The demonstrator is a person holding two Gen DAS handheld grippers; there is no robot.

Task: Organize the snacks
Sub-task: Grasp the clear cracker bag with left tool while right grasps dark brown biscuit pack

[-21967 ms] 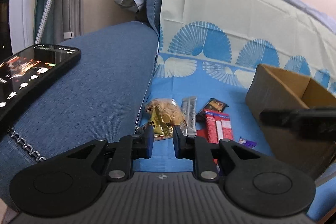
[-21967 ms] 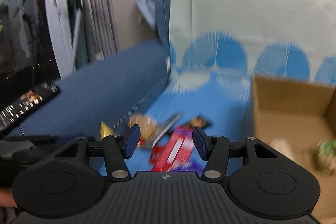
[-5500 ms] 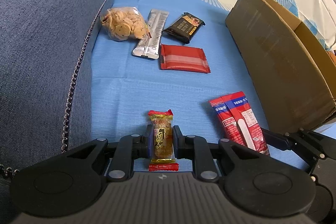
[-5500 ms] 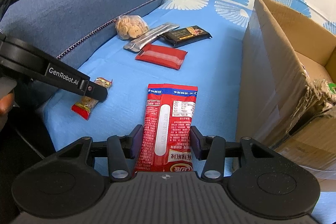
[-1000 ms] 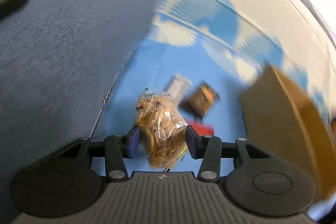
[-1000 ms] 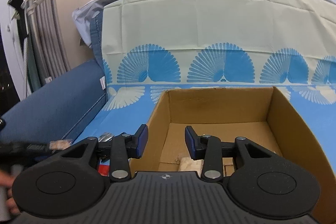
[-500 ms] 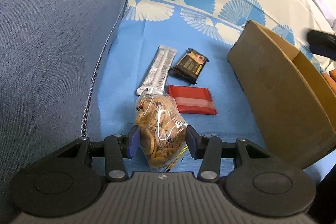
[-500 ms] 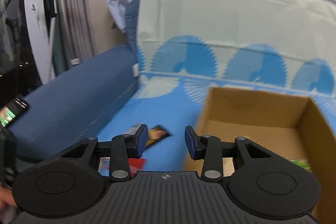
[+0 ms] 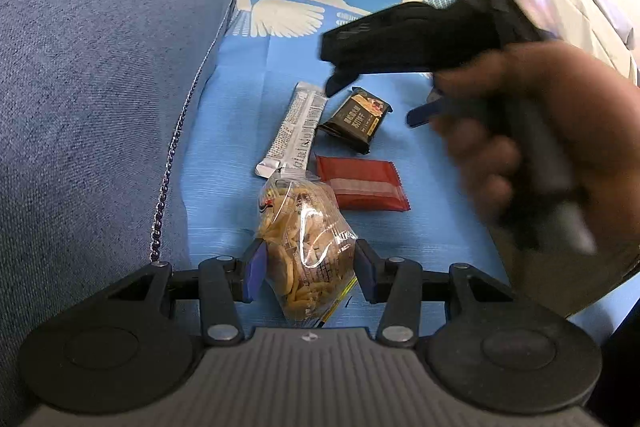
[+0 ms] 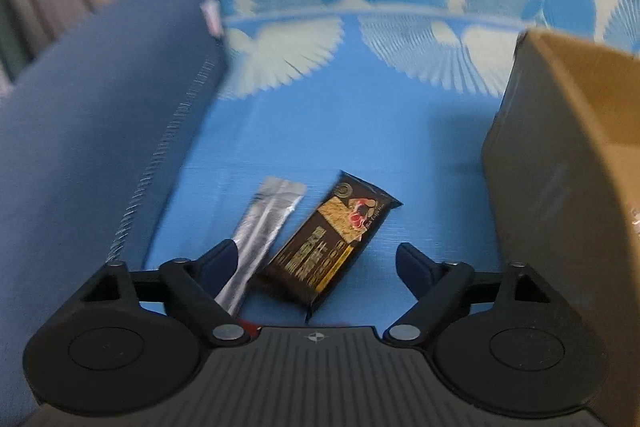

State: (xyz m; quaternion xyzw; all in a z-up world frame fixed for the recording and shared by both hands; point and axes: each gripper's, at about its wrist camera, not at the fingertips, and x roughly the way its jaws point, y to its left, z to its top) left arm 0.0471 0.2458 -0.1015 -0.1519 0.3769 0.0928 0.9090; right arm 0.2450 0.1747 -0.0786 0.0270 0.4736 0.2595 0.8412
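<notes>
Collision risk over the snack pile.
Left gripper (image 9: 308, 275) clamped on cracker bag (image 9: 306, 247), lifted clear; right gripper (image 10: 316, 267) spread wide over black bar (image 10: 332, 247), may snag silver stick (image 10: 264, 231).

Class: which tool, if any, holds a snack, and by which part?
The left tool grips the cracker bag across its lower middle. The right tool is open, holding nothing.

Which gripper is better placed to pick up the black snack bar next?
Right. The right gripper is open directly over the black snack bar, while the left gripper is shut on the cracker bag.
</notes>
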